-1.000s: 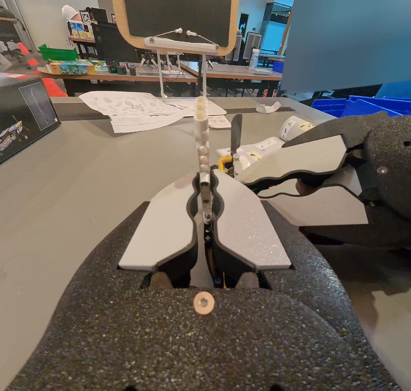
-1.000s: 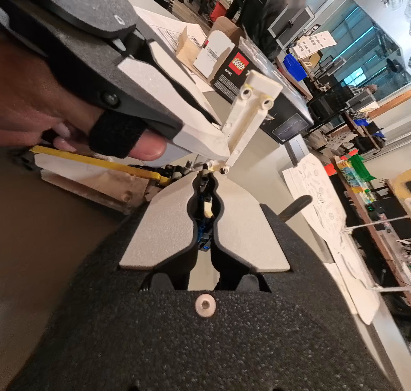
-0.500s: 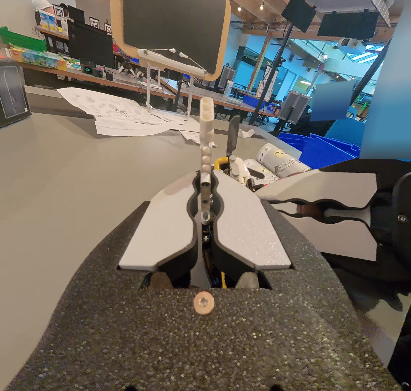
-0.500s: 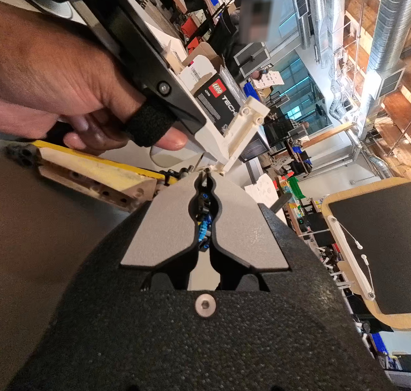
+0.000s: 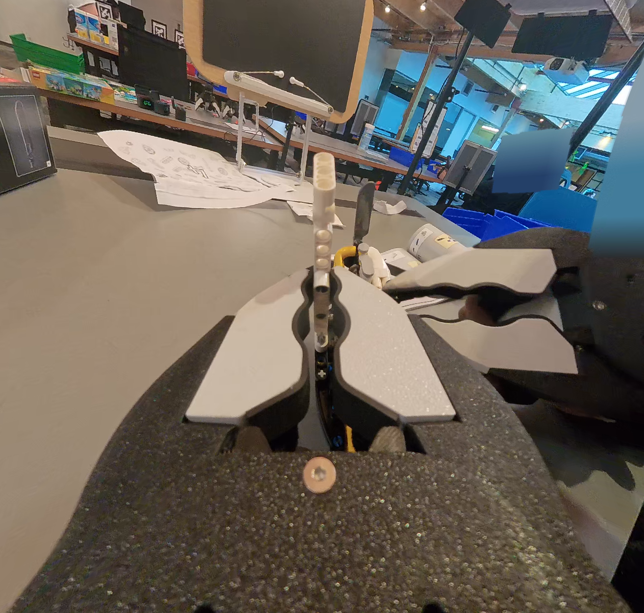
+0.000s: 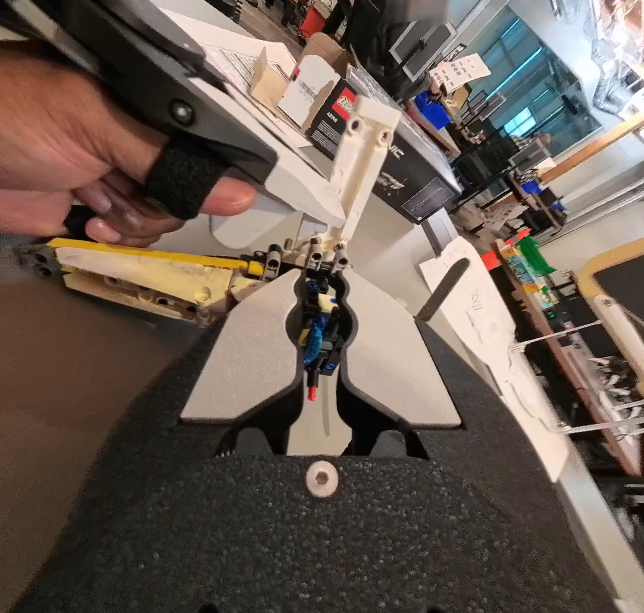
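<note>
From the left wrist view, the left gripper (image 5: 322, 275) is clamped on a white studded beam (image 5: 323, 212) that stands upright out of a toy-brick model, its pads pressed to the beam's lower part. Left of it the grey tabletop (image 5: 104, 265) lies wide and bare up to the printed sheets (image 5: 195, 174) and a dark box (image 5: 24, 136) at the far left edge. On the right it is crowded: the right gripper (image 5: 393, 291) comes in from the side, its fingers parted, with a grey canister (image 5: 432, 244) lying behind it and blue bins (image 5: 488, 221) past the tabletop's edge (what is in them I cannot tell).

In the right wrist view, the right gripper (image 6: 322, 272) is parted around the model's black and blue core (image 6: 319, 331), pads not visibly pressing. A yellow and cream beam section (image 6: 139, 275) stretches left beneath a hand (image 6: 87, 164). An open cardboard box (image 6: 313, 84) sits beyond.
</note>
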Demonstrator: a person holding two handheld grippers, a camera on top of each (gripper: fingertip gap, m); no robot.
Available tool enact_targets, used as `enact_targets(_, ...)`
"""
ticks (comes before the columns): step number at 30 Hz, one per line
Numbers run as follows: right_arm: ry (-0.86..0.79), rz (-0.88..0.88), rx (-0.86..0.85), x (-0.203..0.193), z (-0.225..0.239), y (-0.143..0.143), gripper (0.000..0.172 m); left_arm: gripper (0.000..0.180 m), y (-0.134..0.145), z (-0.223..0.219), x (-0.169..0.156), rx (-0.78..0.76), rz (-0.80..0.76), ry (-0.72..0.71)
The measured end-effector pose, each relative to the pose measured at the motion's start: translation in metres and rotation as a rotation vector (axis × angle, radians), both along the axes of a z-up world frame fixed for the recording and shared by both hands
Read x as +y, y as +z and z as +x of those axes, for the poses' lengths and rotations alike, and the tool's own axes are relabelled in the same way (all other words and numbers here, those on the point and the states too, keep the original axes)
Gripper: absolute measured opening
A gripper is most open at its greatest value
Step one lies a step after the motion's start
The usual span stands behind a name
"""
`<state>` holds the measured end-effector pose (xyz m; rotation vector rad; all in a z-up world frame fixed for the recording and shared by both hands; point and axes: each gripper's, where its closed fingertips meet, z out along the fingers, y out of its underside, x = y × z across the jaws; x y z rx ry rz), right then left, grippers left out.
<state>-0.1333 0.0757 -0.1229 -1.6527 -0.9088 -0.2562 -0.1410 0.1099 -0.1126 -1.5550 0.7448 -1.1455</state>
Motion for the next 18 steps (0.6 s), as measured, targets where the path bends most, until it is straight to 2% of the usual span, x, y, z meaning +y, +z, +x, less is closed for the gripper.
enact_targets(7, -0.001, -0.082, 0.166, 0.008, 0.005, 0.005, 0.045, 0.010, 0.000, 0.001, -0.003, 0.021, 0.034, 0.022)
enact_targets(14, 0.005, -0.155, 0.152, 0.013, 0.001, -0.002, 0.046, 0.010, 0.002, 0.007, -0.014, 0.030, 0.067, -0.012)
enact_targets(18, 0.025, -0.168, 0.110, 0.009, -0.002, -0.003, 0.034, 0.010, 0.002, 0.008, -0.016, 0.035, 0.082, -0.022)
